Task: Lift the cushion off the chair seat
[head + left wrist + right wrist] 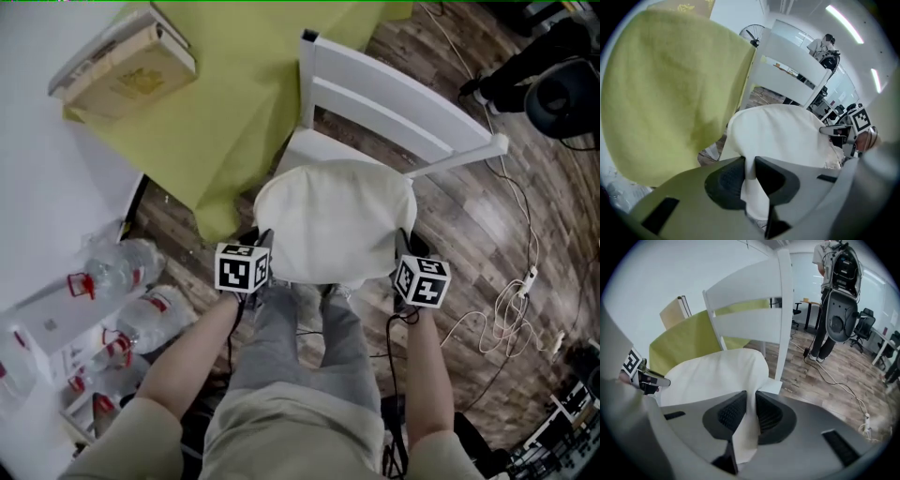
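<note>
A cream cushion [335, 220] hangs lifted above the white chair [394, 103], held by its near corners. My left gripper [260, 246] is shut on the cushion's near left corner, with the fabric [751, 178] pinched between its dark pads. On the near right corner my right gripper [403, 246] is shut too, the cloth [749, 416] squeezed between its ribbed pads. In the left gripper view the cushion [780, 136] spreads toward the other gripper. The right gripper view shows the cushion [717, 376] in front of the chair back [750, 310].
A table under a yellow-green cloth [225, 103] stands left of the chair, with books [127, 66] on it. Water bottles [122, 309] lie on the floor at left. Cables [502, 314] trail over the wood floor at right. A person [836, 287] stands beyond the chair.
</note>
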### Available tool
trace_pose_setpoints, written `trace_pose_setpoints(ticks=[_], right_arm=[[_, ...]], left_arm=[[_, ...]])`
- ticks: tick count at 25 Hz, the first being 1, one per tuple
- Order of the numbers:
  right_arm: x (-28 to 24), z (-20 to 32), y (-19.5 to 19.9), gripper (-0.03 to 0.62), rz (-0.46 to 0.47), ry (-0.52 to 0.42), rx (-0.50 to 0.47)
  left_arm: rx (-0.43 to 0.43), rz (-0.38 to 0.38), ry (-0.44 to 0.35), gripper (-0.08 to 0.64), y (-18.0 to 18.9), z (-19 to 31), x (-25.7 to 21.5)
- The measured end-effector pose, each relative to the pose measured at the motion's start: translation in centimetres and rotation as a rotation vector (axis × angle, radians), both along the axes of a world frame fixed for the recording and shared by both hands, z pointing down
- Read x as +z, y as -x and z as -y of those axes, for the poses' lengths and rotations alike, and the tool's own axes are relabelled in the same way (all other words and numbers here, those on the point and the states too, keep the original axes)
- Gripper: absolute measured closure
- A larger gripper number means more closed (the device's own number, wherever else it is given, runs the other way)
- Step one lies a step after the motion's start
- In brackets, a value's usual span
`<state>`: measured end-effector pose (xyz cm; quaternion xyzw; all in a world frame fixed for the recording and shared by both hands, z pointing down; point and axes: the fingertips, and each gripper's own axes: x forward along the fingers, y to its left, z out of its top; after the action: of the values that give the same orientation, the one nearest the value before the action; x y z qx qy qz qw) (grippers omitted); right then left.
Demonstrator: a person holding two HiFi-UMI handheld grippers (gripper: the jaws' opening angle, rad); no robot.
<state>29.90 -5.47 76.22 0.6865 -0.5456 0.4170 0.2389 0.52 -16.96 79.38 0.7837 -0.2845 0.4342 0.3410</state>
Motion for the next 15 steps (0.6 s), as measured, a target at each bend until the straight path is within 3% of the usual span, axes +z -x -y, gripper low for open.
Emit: trace_pose_setpoints(ticks=[9,15], right_arm=[[-14.5,-0.1,0.0,0.515,-0.02,-0.142,0.022],[-22.9,-0.2,-0.3,0.515,-0.058,-0.242,0.019]], left_arm=[[0.016,-0.06,-0.07,0.486,-1.0,0.6,-10.9],[0.042,-0.123,-0.161,0.486,-2.1,1.9,-19.0]])
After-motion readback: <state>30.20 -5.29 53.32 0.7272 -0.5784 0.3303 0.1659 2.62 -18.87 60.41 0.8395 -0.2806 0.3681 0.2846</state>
